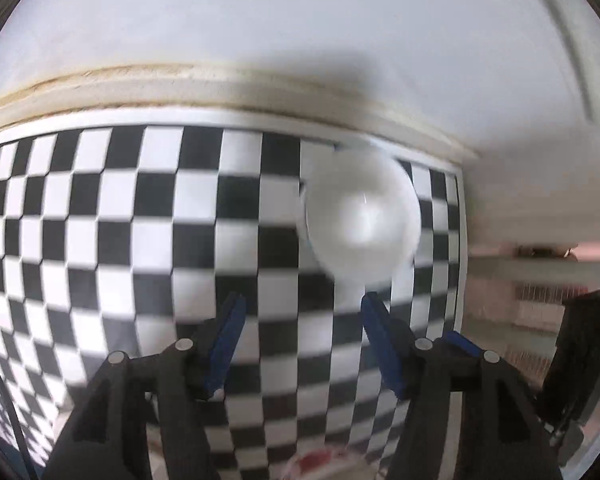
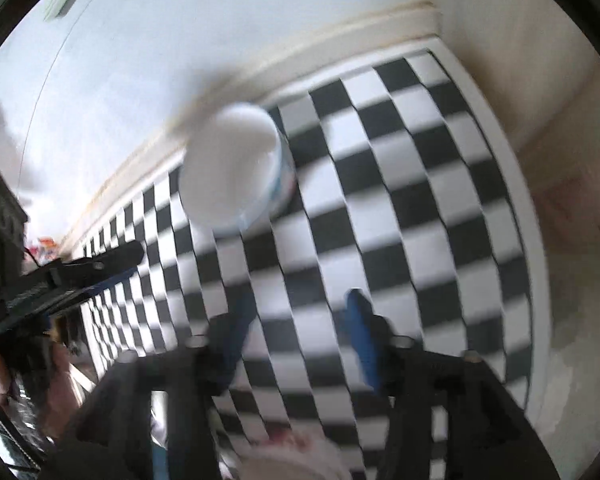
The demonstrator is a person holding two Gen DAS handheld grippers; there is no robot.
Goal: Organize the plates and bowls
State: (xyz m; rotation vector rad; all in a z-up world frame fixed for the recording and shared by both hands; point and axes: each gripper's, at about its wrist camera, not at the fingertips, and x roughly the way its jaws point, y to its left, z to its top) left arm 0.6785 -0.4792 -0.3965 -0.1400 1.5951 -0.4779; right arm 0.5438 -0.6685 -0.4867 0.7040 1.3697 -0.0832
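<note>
both grippers, left gripper (image 1: 300, 312) and right gripper (image 2: 296, 308), spread and empty. white bowl (image 1: 360, 220) stands right of centre on checkered bench (image 1: 140, 220). approach step; next move: close on bowl rim.

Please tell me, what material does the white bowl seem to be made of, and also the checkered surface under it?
The white bowl looks like glazed ceramic or glossy melamine: a smooth white inside with a small bright glint. In the right wrist view a blue band shows on its outer wall. Blur leaves the choice open. The checkered surface looks like a flat matte printed sheet or board, black and white squares with a white border and no glare.
</note>
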